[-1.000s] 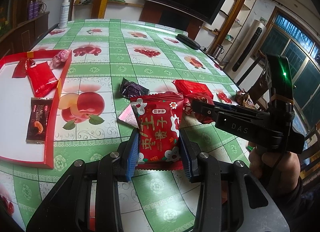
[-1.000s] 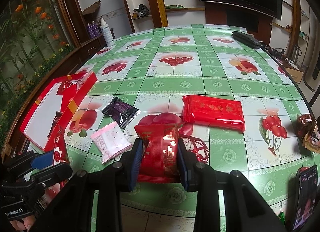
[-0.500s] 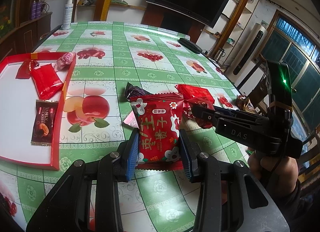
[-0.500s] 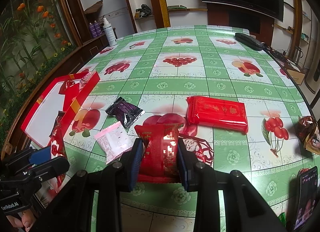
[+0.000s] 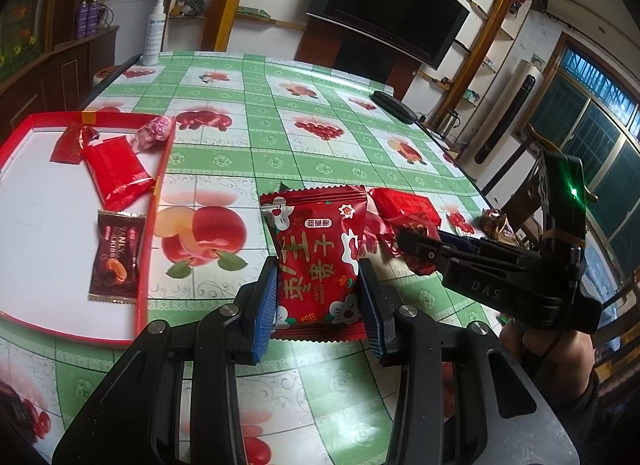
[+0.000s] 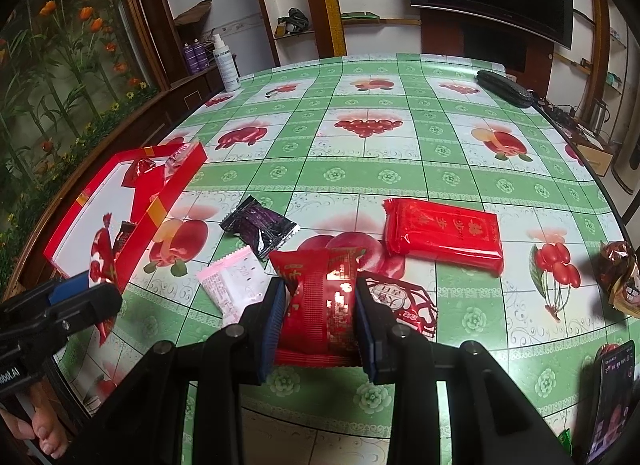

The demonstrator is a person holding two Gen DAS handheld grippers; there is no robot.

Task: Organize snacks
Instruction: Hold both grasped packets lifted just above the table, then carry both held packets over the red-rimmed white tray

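Between the left claw pads: left claw (image 5: pixel 318 297) clamped on a red date snack packet (image 5: pixel 318 261), held upright above the table (image 5: pixel 304 153)
Left claw change: packet now sits closer to the red tray (image 5: pixel 149 225) than a second ago; tray looms larger at the left of the left wrist view; grip unchanged
Right claw: right claw (image 6: pixel 320 317) closed narrow on a second red packet (image 6: pixel 320 305), shiny gold print facing up; no shift in the right wrist view over the last second
Meaning for task: both hands loaded, left one drifting toward the tray; my read is drop-off into the tray comes next, left first
Tray contents: brown chocolate packet (image 5: pixel 116 257), plain red packet (image 5: pixel 116 173), two twist-wrapped candies near the far rim; plenty of white floor left
Left on table: black-purple packet (image 6: pixel 260 225), pink-white packet (image 6: pixel 234 289), flat red packet (image 6: pixel 442 235), red paper cutout under the right claw, brown-gold wrapper (image 6: pixel 620 277) at the right edge
Writing, left packet: big white Chinese characters, small "HAPPY MOMENT" below
Writing, chocolate packet: "KISS" readable, line above unclear
Writing, claw bodies: "DAS" on the right claw as seen from the left wrist; "obot.AI" on the left claw
Other: phone (image 6: pixel 610 397) lit at the right table edge, text too small to read
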